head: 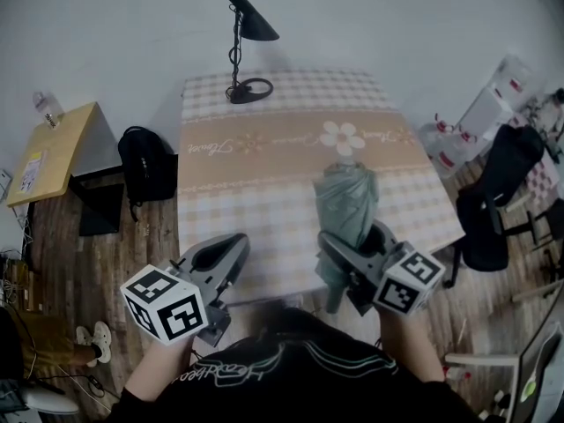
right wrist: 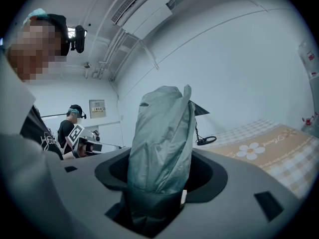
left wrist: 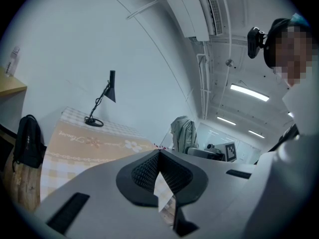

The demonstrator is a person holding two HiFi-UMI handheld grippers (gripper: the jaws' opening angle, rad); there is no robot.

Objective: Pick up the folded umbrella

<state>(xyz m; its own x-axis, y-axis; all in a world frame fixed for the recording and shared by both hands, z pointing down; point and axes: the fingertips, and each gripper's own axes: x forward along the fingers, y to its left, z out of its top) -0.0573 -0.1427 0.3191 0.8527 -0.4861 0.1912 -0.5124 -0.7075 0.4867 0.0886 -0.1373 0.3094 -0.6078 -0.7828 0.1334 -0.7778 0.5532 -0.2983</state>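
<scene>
Fingers (right wrist: 239,193), right gripper (head: 352,236): two, closed on the one folded umbrella (head: 345,203). The grey-green canopy is pinched between the pads. Its bunched end stands out past the fingertips, and its lower end runs back behind them toward the person.

Fingers (left wrist: 94,183), left gripper (head: 225,247): two, tips brought together with nothing between them, well apart from the umbrella and off to its side.

Marker cubes: two, one behind each pair of fingers, left (head: 165,304) and right (head: 407,282).

Table (head: 264,183): one, under a checked cloth, lying below and beyond both sets of fingertips.

Desk lamp (head: 247,33): one, black, at the far edge of the table, well beyond the left fingertips.

Backpack (head: 147,166): one, black, on the floor outside the left fingers, beside the table.
</scene>
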